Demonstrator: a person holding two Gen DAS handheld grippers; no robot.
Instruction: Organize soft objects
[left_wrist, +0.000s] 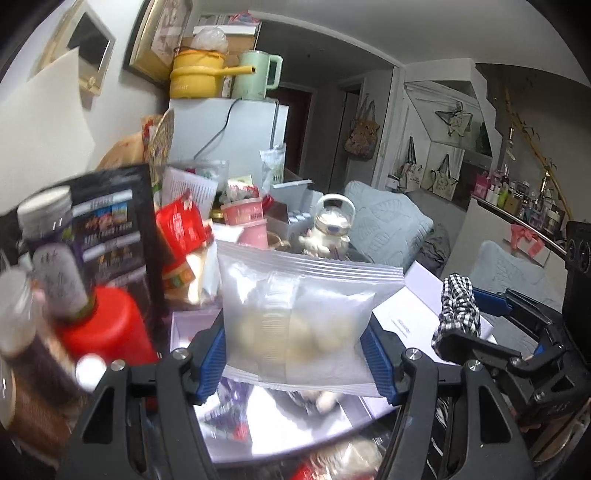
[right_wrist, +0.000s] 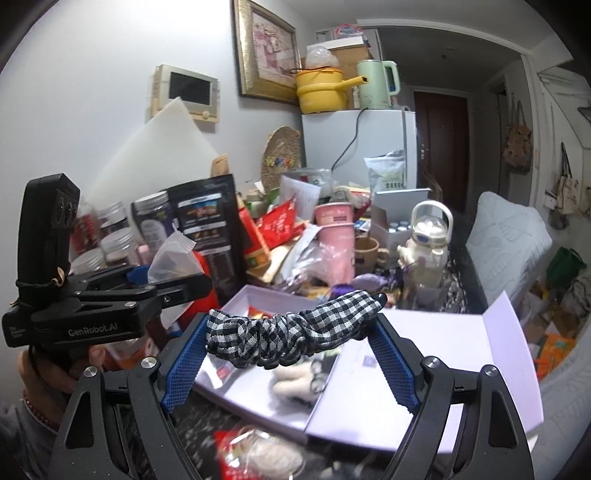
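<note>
My left gripper (left_wrist: 299, 354) is shut on a frosted zip bag (left_wrist: 295, 314) holding pale round soft pieces, lifted above an open lilac box (left_wrist: 406, 325). The blue pads (left_wrist: 376, 356) press both sides of the bag. My right gripper (right_wrist: 291, 347) is shut on a black-and-white checked scrunchie (right_wrist: 295, 330), stretched between its blue pads above the same lilac box (right_wrist: 391, 373). Fluffy pale items (right_wrist: 291, 384) lie inside the box. The right gripper (left_wrist: 476, 317) with the scrunchie (left_wrist: 458, 310) also shows at the right of the left wrist view. The left gripper (right_wrist: 162, 284) appears at the left of the right wrist view.
The table is crowded: a red bottle (left_wrist: 107, 328), jars (right_wrist: 110, 236), a black pouch (right_wrist: 210, 221), red snack packs (right_wrist: 277, 221), a pink cup (right_wrist: 334, 236), a white bear-shaped bottle (right_wrist: 424, 236). A white fridge (right_wrist: 358, 144) stands behind, a grey sofa (right_wrist: 506, 243) at the right.
</note>
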